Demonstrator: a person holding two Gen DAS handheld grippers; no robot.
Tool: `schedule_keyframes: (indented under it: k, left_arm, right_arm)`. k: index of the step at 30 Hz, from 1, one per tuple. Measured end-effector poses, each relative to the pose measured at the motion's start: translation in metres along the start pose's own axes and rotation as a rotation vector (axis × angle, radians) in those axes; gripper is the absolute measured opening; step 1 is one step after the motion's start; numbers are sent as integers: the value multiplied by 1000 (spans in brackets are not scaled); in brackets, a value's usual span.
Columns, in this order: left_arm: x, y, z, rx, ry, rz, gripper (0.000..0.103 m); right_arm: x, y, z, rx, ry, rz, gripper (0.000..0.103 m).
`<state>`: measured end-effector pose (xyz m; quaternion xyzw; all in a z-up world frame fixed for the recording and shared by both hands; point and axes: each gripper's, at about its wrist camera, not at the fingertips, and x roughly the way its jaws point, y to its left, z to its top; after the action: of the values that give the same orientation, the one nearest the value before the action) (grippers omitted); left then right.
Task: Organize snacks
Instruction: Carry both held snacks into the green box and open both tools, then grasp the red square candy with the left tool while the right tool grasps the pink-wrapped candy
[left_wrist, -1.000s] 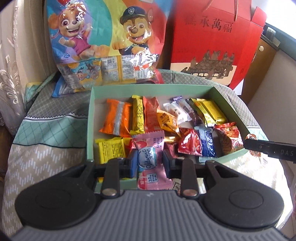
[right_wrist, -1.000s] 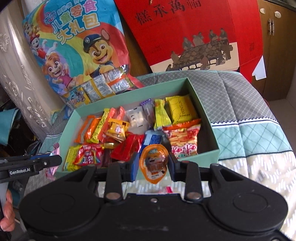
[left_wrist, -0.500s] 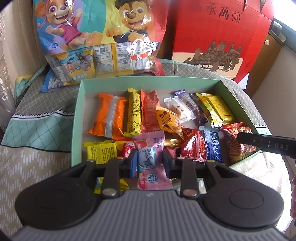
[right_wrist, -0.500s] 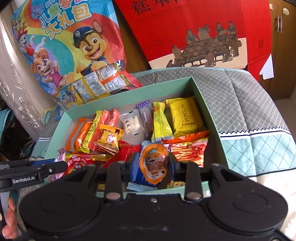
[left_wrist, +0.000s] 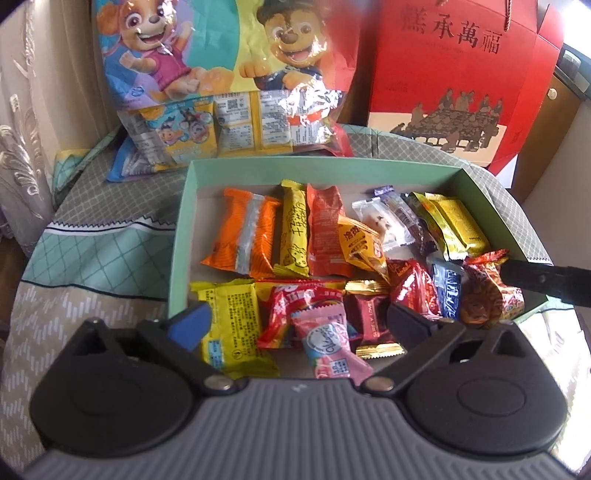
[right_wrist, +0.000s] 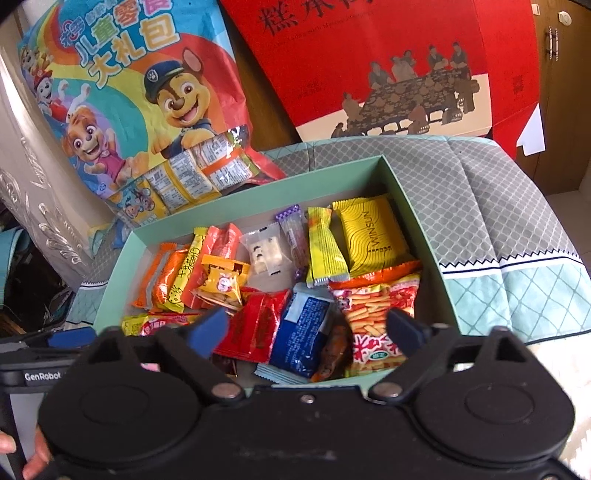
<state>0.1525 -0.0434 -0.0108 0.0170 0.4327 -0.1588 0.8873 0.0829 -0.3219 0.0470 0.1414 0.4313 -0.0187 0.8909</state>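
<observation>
Both my pairs of jaws have just been opening and now stand spread wide over the near end of the green box (left_wrist: 184, 236). My left gripper (left_wrist: 299, 321) has nothing pinched: the pink packet (left_wrist: 327, 345) lies loose between its fingers, touching neither pad, on top of a red wrapper (left_wrist: 280, 314) and beside a yellow packet (left_wrist: 229, 317). My right gripper (right_wrist: 304, 328) is equally empty; below its gap lie a blue packet (right_wrist: 303, 328) and a small brownish-orange jelly cup (right_wrist: 334, 350), which seems to be resting on its side against the near wall, though the shadow there makes that hard to judge. The box sits on a cloth-covered tabletop (left_wrist: 99, 243) and holds the snacks in a jumble: an orange packet (left_wrist: 247, 236), a yellow bar (left_wrist: 293, 232), and a yellow WINSUN packet (right_wrist: 369, 232) in the far right corner. Behind the box stand a cartoon-dog snack bag (right_wrist: 129, 99) and a red gift box (right_wrist: 388, 62).
</observation>
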Motion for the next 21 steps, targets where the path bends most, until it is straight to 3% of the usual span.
schedule_keyframes:
  k: [11,21]
  left_arm:
    - [-21,11,-12,-58,14,6,103]
    - [-34,-4,-41,-34,49,-13,103]
  right_arm:
    - [-27,-7,-10,37,13,-5,103]
    - [-45,-14,-31,65,26,1,103]
